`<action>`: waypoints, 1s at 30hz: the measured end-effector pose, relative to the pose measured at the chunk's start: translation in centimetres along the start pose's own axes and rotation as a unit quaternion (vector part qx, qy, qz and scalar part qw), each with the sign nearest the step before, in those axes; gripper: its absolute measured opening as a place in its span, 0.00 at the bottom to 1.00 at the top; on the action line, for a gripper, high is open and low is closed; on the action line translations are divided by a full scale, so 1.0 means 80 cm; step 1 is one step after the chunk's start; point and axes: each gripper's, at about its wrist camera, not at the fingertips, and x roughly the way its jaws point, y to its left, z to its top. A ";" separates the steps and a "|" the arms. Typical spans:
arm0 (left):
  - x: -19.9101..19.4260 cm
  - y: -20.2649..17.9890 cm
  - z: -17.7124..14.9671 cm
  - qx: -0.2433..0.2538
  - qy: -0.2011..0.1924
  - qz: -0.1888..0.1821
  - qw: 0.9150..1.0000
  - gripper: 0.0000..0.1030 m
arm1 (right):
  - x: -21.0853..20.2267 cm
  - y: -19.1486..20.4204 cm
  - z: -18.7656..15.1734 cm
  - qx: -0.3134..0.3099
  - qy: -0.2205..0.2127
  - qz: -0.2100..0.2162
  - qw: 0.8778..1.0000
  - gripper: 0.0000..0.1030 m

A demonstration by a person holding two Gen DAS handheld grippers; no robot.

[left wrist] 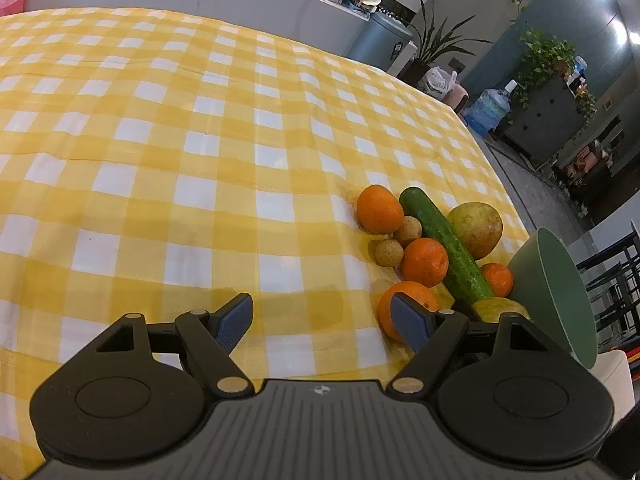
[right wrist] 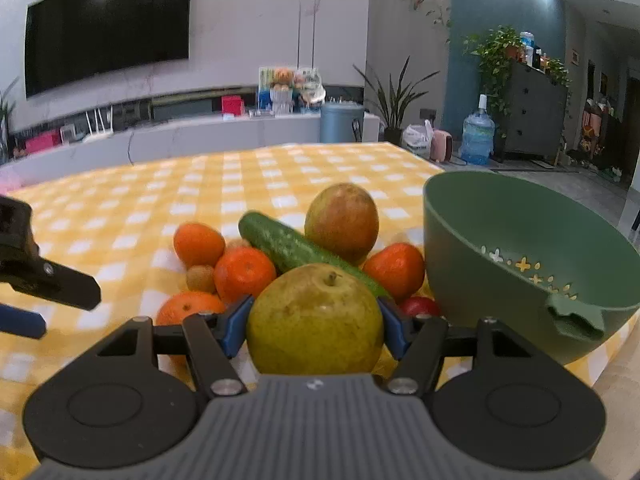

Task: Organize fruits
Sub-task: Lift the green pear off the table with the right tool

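The right gripper (right wrist: 315,322) was clamped on a big yellow-green pear (right wrist: 315,320), a blue pad pressed to each side, low in the middle of the frame. Behind it sat oranges (right wrist: 244,273), a cucumber (right wrist: 296,252) and a reddish pear (right wrist: 342,222). A green bowl (right wrist: 500,280) stood at the right. The left gripper (left wrist: 322,322) was spread wide, holding nothing, over the checked cloth (left wrist: 200,140).

The left gripper (left wrist: 322,322) and right gripper (right wrist: 316,326) are built alike. A grey ribbed housing bearing a small round white emblem is flanked by 2 black discs with recessed circles. Black linkage arms are pinned by silver screws, and each finger is faced with a textured blue pad (left wrist: 234,322).
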 end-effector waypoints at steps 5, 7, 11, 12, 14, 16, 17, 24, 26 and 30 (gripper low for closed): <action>-0.002 -0.003 -0.002 0.013 -0.005 -0.006 1.000 0.89 | -0.011 -0.010 0.013 0.029 -0.017 0.025 0.999 0.61; -0.006 -0.007 -0.003 0.027 -0.013 -0.008 1.000 0.89 | -0.013 -0.008 0.013 0.022 -0.019 0.028 0.999 0.61; -0.009 -0.010 -0.003 0.036 -0.027 0.000 0.999 0.89 | -0.001 -0.001 0.010 0.007 0.017 0.033 0.999 0.61; -0.009 -0.010 -0.002 0.033 -0.026 0.000 0.999 0.89 | 0.002 0.002 0.007 0.002 0.023 0.033 0.999 0.61; -0.006 -0.007 -0.001 0.027 -0.021 -0.001 0.999 0.89 | 0.008 0.006 0.003 -0.013 0.029 0.027 0.999 0.61; -0.003 -0.006 0.000 0.027 -0.016 0.004 0.999 0.89 | 0.012 0.000 0.003 0.001 0.032 0.022 0.999 0.61; -0.002 -0.006 0.000 0.028 -0.015 0.007 0.999 0.89 | 0.017 -0.003 0.002 0.009 0.041 0.025 0.999 0.62; -0.002 -0.006 -0.002 0.032 -0.013 0.005 0.999 0.89 | 0.021 -0.002 0.001 -0.009 0.046 0.030 0.998 0.66; -0.002 -0.005 -0.002 0.029 -0.012 0.005 0.999 0.89 | 0.020 0.000 -0.001 -0.010 0.039 0.027 0.999 0.67; -0.002 -0.003 -0.001 0.025 -0.013 0.006 1.000 0.89 | 0.015 -0.005 -0.003 0.002 0.029 0.030 0.999 0.62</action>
